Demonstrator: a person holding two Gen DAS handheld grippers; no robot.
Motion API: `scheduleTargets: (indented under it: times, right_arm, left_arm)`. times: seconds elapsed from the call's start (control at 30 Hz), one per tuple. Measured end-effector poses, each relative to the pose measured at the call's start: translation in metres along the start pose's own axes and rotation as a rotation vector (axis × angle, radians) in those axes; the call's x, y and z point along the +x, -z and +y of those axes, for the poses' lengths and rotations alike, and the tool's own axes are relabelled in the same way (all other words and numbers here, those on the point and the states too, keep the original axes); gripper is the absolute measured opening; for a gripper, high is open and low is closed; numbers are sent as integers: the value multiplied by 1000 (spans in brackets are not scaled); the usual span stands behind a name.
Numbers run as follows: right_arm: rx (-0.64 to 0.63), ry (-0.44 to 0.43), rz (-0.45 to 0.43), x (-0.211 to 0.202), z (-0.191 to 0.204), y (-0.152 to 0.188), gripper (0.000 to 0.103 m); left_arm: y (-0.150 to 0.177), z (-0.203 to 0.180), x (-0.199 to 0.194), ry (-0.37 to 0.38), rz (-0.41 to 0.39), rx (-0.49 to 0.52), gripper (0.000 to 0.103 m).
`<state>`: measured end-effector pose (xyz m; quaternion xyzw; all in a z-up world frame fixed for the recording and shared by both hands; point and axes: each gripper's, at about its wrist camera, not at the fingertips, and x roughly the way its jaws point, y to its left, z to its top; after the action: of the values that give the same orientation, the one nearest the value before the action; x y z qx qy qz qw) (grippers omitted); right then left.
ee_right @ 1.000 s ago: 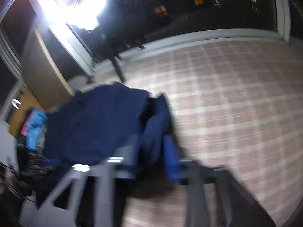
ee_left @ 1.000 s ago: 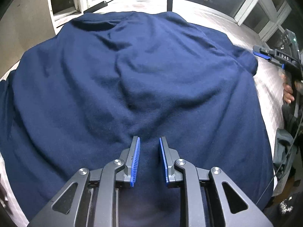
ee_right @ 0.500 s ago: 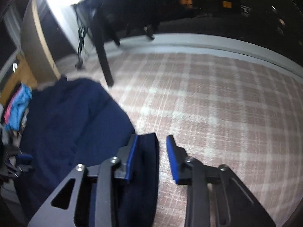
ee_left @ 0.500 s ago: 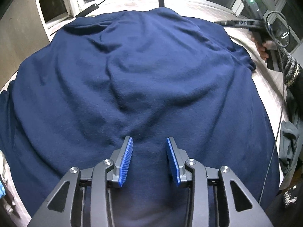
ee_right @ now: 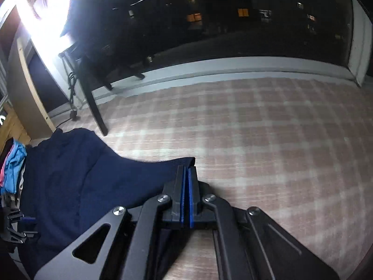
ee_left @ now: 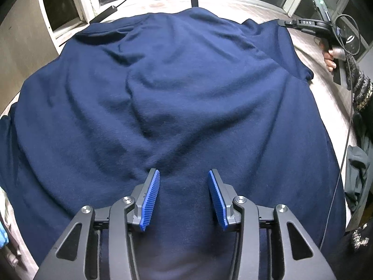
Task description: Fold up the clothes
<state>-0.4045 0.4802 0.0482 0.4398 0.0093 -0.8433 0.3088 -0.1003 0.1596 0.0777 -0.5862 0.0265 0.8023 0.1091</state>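
Observation:
A navy garment (ee_left: 181, 88) lies spread and wrinkled over the plaid-covered surface (ee_left: 326, 98), filling most of the left wrist view. Just above its near part, my left gripper (ee_left: 184, 186) stands open; the cloth lies under the gap and is not pinched. At the garment's far right corner, a hand (ee_left: 328, 60) holds my right gripper (ee_left: 283, 23). In the right wrist view, my right gripper (ee_right: 186, 170) is shut on a navy edge of the garment (ee_right: 70, 182), and the cloth stretches away to the left from its fingertips.
Pink plaid surface (ee_right: 268, 140) extends right of and beyond the right gripper. A dark stand leg (ee_right: 93, 107) rises at the garment's far end. Blue and pink clothes (ee_right: 12, 168) pile at the left. Dark grey cloth (ee_left: 356, 170) hangs off the right edge. Windows line the back.
My left gripper's jaws have spread wider over the cloth. My right gripper has shut on the garment's edge, after standing open beside it half a second ago, and moved farther along the surface.

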Motion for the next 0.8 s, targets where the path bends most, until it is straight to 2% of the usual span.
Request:
scheduleTargets:
  times: [0.07, 0.1, 0.13, 0.23, 0.27, 0.37, 0.43, 0.5, 0.7, 0.73, 0.8]
  right_arm:
    - [7, -7, 25, -1, 1, 1, 12]
    - [14, -9, 36, -2, 1, 1, 23]
    - [21, -11, 48, -2, 2, 1, 25]
    - [41, -44, 83, -11, 3, 11, 25]
    - [39, -55, 88, -15, 3, 17, 25]
    - [48, -85, 101, -28, 0, 30, 25]
    - [83, -97, 109, -33, -9, 30, 25]
    - [104, -116, 115, -36, -16, 28, 25]
    - [41, -137, 144, -29, -10, 18, 25]
    - [34, -142, 148, -25, -11, 16, 25]
    - [24, -146, 150, -19, -14, 12, 25]
  left_arm:
    - [0, -1, 0, -3, 3, -2, 44]
    - [1, -2, 0, -6, 5, -1, 44]
    - [1, -3, -1, -12, 10, 1, 44]
    - [1, -7, -3, -24, 21, 4, 41]
    - [0, -10, -6, -17, 19, -5, 35]
    - [-11, -35, -26, 37, -37, 22, 33]
    - [-24, -69, -37, 83, -93, 103, 33]
    - [-37, -108, -30, 110, -126, 214, 36]
    - [-76, -227, -12, 189, -226, 548, 36]
    - [-81, -244, -6, 184, -237, 600, 37]
    - [-85, -259, 16, 121, -225, 663, 37]
